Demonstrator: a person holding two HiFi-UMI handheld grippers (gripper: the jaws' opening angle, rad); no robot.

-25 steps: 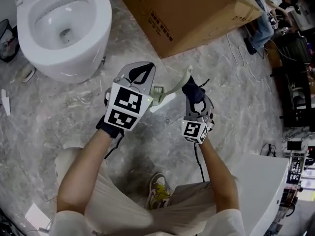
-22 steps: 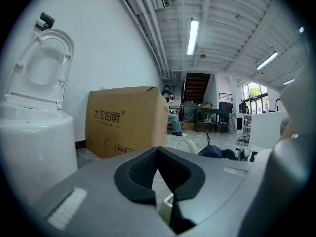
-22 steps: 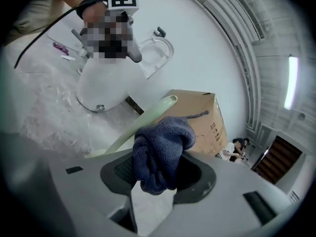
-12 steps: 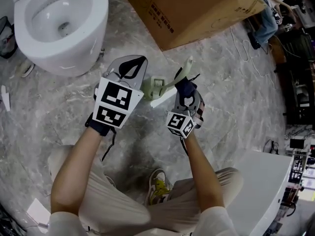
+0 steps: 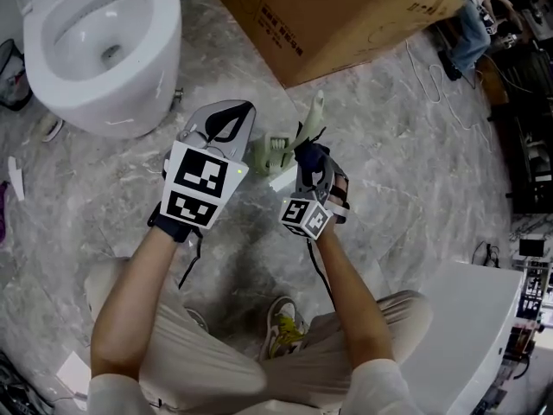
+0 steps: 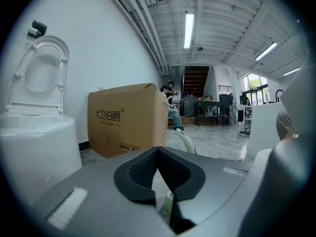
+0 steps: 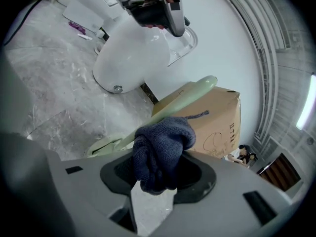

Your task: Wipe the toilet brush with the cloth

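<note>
— Where is the brush (image 5: 274, 150)?

— Just above the middle of the head view, between the two grippers. Its pale-green head lies right beside the left gripper (image 6: 160, 177), and the handle slants to the upper right, toward the box (image 5: 346, 15) at the top of the frame.

— Has the left gripper got it?

— In the left gripper view the jaws are drawn in until the pads meet at the tips. A pale-green bit of the brush shows in the thin slit lower down, so it is clamped there. The handle's end pokes up beyond the jaws, right of centre.

— And the right gripper (image 7: 157, 179)?

— Its jaws are closed on a bunched dark-blue cloth (image 7: 162, 149), which bulges out past the pads at the centre of the right gripper view. The cloth touches the handle, which crosses that view from lower left to upper right.

— What else is there?

— A white toilet (image 5: 95, 50) with its seat up at the upper left of the head view, all on a grey marble floor (image 5: 415, 171).
</note>
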